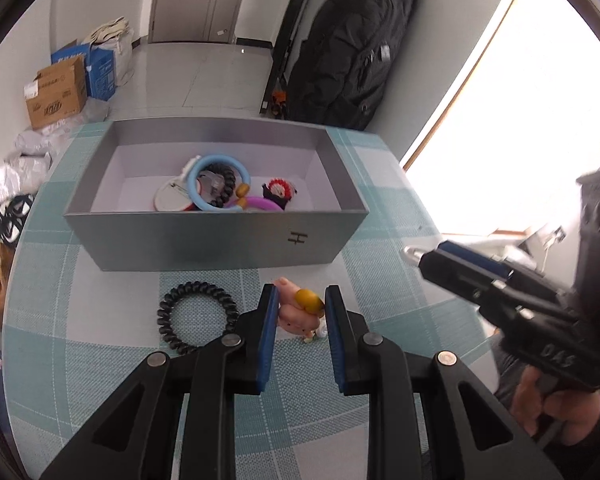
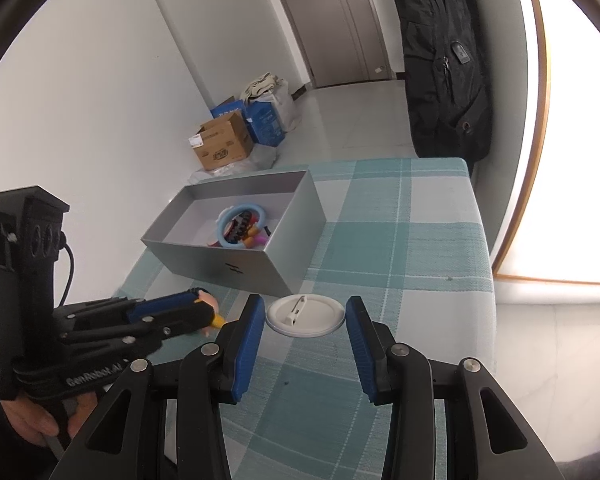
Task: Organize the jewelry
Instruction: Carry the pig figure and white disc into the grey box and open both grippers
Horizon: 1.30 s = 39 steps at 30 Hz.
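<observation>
A grey open box point(image 1: 204, 236) holds a blue ring point(image 1: 198, 196), a black coil tie, a pink ring, a white badge and a small doll charm point(image 1: 278, 192). My left gripper point(image 1: 300, 300) has its pads closed against a pink figurine charm with a yellow piece point(image 1: 300, 308) low over the cloth, in front of the box. A black spiral hair tie point(image 1: 198, 314) lies to its left. My right gripper point(image 2: 305, 320) is open, its fingers on either side of a white pin badge point(image 2: 305, 316) lying face down in front of the box point(image 2: 236, 264).
The table has a teal and white plaid cloth point(image 2: 400, 240). Its right edge lies near a bright window. On the floor beyond are cardboard and blue boxes point(image 2: 224, 144) and a black backpack point(image 2: 448, 64) against the wall.
</observation>
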Each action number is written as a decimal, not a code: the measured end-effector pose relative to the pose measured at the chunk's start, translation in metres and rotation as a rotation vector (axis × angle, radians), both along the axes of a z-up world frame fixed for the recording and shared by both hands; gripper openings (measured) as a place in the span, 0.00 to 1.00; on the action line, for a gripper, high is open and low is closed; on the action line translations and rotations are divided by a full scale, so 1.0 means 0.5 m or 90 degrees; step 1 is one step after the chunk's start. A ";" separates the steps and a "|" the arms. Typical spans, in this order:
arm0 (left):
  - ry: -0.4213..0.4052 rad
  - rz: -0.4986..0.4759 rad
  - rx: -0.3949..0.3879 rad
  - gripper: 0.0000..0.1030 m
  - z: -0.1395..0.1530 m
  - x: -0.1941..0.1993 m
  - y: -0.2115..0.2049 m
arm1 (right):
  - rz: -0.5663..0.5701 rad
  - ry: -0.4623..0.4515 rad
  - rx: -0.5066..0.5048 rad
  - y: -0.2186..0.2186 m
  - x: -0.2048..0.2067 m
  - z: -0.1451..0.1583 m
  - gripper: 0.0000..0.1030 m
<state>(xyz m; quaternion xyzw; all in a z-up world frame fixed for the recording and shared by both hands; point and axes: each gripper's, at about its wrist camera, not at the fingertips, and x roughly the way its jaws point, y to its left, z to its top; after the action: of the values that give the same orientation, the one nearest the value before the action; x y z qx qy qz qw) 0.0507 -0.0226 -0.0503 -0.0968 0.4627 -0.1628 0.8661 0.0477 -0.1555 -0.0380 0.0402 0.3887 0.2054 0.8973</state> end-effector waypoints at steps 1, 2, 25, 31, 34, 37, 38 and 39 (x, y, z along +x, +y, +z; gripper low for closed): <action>0.001 0.006 -0.009 0.18 0.002 0.000 0.006 | 0.002 0.000 0.003 0.002 0.000 0.001 0.40; 0.002 0.013 -0.023 0.18 0.006 0.000 0.014 | 0.005 0.000 0.006 0.004 0.000 0.002 0.40; -0.045 0.087 -0.074 0.18 0.074 0.049 0.098 | 0.103 -0.019 0.061 0.112 0.068 0.018 0.40; -0.047 0.090 -0.074 0.18 0.080 0.073 0.105 | 0.102 -0.037 0.087 0.117 0.094 0.038 0.40; -0.041 0.085 -0.074 0.18 0.073 0.093 0.103 | 0.100 -0.039 0.094 0.116 0.110 0.042 0.40; -0.033 0.082 -0.075 0.18 0.066 0.112 0.103 | 0.093 -0.040 0.101 0.111 0.127 0.043 0.40; -0.032 0.081 -0.075 0.18 0.065 0.116 0.103 | 0.090 -0.039 0.105 0.108 0.130 0.042 0.40; -0.030 0.079 -0.074 0.18 0.062 0.122 0.103 | 0.086 -0.038 0.111 0.105 0.137 0.042 0.40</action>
<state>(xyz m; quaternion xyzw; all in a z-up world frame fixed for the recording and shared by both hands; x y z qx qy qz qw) 0.1115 0.0290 -0.0191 -0.1719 0.4249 -0.1375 0.8780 0.1162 -0.1029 -0.0170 0.0859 0.3445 0.2997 0.8855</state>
